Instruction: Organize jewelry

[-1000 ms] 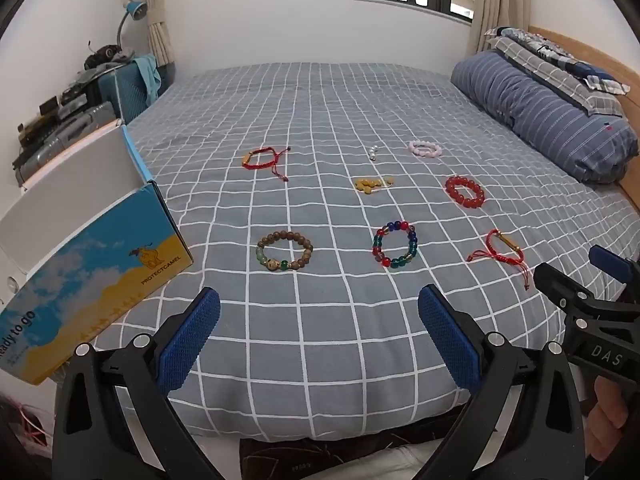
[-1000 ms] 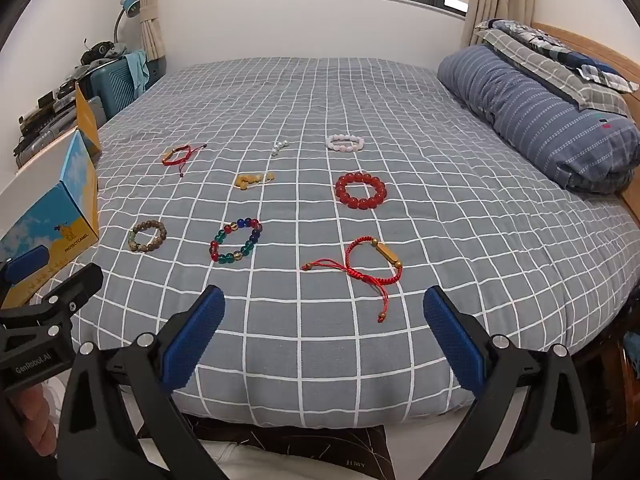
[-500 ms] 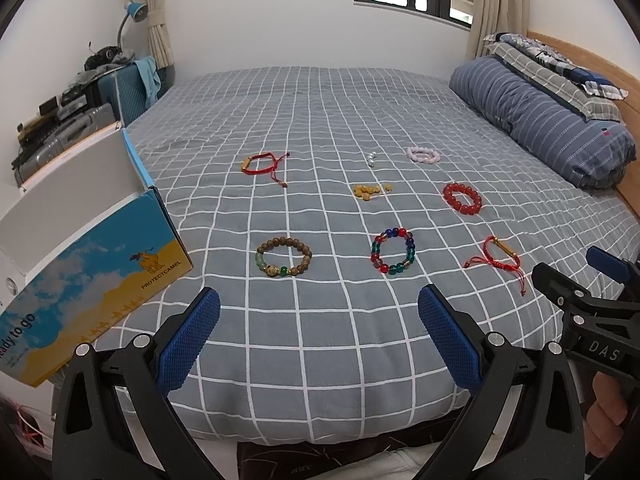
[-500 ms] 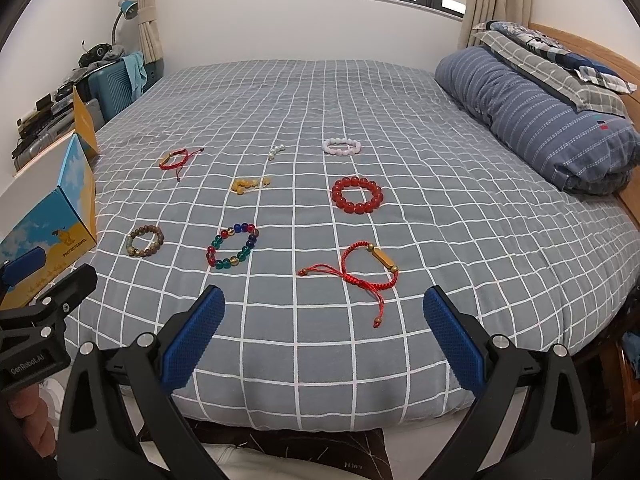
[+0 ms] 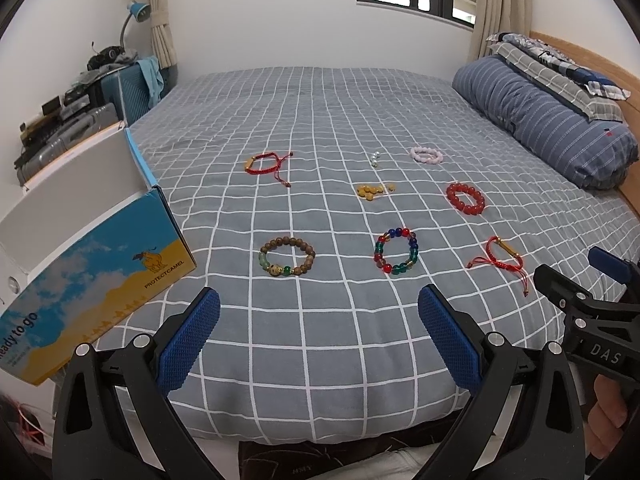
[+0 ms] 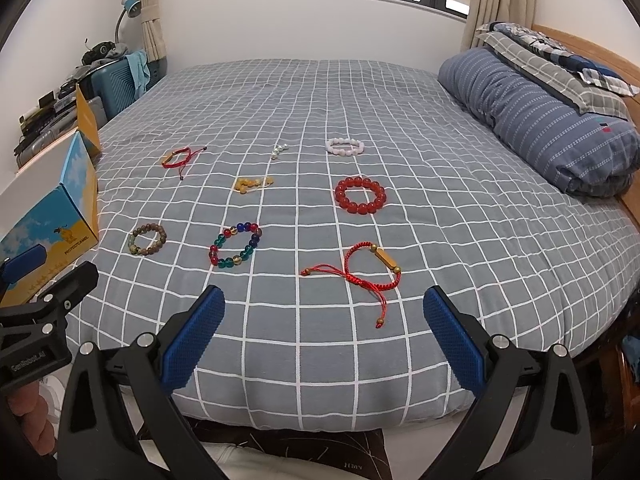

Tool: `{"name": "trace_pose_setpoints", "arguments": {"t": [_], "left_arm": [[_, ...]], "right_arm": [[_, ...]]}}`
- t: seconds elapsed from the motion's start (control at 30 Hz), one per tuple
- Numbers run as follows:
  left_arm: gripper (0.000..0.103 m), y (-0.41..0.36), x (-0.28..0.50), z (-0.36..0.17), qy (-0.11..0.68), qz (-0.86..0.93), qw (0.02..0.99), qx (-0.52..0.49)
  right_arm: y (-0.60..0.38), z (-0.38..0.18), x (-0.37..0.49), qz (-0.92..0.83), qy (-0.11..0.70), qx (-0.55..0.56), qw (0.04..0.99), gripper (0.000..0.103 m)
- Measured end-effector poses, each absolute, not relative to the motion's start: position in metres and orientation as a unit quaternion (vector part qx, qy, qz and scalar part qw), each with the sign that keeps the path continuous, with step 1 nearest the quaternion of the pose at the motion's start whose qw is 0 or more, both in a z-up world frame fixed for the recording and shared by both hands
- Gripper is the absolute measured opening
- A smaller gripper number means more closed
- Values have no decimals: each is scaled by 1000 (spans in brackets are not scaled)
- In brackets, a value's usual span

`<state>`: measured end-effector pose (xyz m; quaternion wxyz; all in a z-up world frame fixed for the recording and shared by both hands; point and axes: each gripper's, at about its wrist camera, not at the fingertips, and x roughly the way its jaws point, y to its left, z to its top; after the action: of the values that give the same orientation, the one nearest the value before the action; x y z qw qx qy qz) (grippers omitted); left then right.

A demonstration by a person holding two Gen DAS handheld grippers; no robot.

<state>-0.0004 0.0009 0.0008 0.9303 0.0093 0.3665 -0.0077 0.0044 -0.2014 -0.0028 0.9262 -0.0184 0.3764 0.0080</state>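
Bracelets lie spread on the bed (image 5: 320, 100) in three rows, near to far; a box (image 5: 92, 264) stands at its left edge, pillows (image 5: 540, 120) far right

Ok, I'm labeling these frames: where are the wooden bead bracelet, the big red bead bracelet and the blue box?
wooden bead bracelet (image 5: 287, 257), left wrist view, on its near beads.
big red bead bracelet (image 6: 360, 195), right wrist view, on its left beads.
blue box (image 5: 100, 276), left wrist view, on its printed side.

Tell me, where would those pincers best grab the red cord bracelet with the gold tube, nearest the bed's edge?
Probably on the gold tube of the red cord bracelet: it is the one stiff part, while the cord lies limp and flat on the bedspread. Bring the open right gripper down from above, fingers either side of the tube, across its length.
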Motion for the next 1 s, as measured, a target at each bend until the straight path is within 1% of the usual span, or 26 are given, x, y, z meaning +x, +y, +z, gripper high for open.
{"name": "trace_pose_setpoints", "arguments": {"t": [1.0], "left_arm": [[97,-2,-4,-4,370,-10,929,15]], "right_arm": [[-200,-4,1,10,377,-22,926,96]]}}
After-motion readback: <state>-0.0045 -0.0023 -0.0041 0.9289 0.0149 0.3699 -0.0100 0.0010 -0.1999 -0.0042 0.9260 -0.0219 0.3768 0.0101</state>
